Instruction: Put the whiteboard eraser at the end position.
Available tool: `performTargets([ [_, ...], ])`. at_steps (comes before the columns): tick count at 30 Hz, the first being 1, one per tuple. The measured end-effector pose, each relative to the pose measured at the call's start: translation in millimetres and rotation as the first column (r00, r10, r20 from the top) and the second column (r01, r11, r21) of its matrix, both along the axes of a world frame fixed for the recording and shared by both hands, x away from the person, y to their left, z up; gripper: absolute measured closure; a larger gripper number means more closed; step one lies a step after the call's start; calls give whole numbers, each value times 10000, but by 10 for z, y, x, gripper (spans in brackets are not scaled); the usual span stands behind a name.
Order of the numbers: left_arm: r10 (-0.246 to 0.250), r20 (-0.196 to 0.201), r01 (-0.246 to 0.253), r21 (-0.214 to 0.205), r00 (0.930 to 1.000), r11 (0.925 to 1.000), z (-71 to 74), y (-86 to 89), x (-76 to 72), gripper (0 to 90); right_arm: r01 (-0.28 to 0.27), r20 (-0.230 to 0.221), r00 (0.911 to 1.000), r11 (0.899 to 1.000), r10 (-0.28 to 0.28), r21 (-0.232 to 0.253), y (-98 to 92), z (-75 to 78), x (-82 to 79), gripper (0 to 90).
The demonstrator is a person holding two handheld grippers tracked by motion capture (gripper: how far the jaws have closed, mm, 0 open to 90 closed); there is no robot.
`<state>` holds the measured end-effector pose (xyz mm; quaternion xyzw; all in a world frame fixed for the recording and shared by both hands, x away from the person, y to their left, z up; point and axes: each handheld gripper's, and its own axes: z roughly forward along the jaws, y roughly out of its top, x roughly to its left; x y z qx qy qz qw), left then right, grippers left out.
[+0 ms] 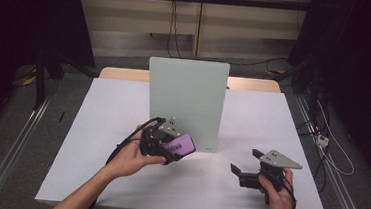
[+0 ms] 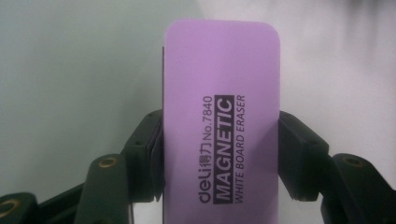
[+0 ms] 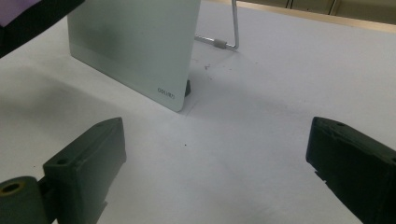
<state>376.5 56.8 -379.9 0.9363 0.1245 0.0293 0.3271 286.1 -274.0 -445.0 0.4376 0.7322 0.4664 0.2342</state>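
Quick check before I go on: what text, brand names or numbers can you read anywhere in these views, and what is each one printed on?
"deli" with two Chinese characters I cannot make out, then "No.7840": flat purple rectangular eraser, clamped in the left tool.
"MAGNETIC": same eraser, white letters on a black bar.
"WHITE BOARD ERASER": same eraser, small print beside the bar.
Small logo, probably "deli", too small to confirm: lower corner of the upright pale green glass board.

Upright whiteboard (image 1: 186, 102) stands mid-frame in the high view and blocks passage straight across the counter (image 1: 103, 108) centre. Its wire stand (image 3: 229, 32) juts out behind, upper middle of the right gripper view. Left hand-held gripper (image 1: 168, 143) with the purple eraser (image 1: 180, 145) sits just in front of the board's lower left, so the gap there is tight. Open counter left and right of the board. Bare surface between board corner and right hand-held gripper (image 1: 249, 164), lower right.
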Motion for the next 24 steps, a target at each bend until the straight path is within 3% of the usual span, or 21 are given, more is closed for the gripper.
performTargets([
  [4, -313, -284, 320, 258, 9991, 9992, -63, -57, -42, 409, -29, 25, 10000, 10000, 30, -48, 13, 6, -7, 51],
  [7, -507, -602, 516, 136, 9969, 9986, -95, -100, -67, 409, -30, 32, 10000, 10000, 30, -37, 12, 4, -5, 51],
  [12, -845, -1008, 911, 630, 9913, 9938, -244, -229, -114, 409, -30, 29, 10000, 10000, 30, -48, 7, 1, 1, 51],
  [14, -865, -964, 951, 887, 9916, 9915, -283, -266, -128, 409, -54, 22, 10000, 10000, 54, -49, 10, 1, 0, 51],
  [20, -872, -1319, 1035, 1219, 9874, 9871, -411, -308, -104, 408, -45, 18, 10000, 10000, 45, -46, 9, 0, 2, 51],
  [24, -911, -1326, 1074, 1215, 9870, 9868, -466, -342, -110, 406, -54, 18, 10000, 10000, 54, -76, 13, 0, 3, 51],
])
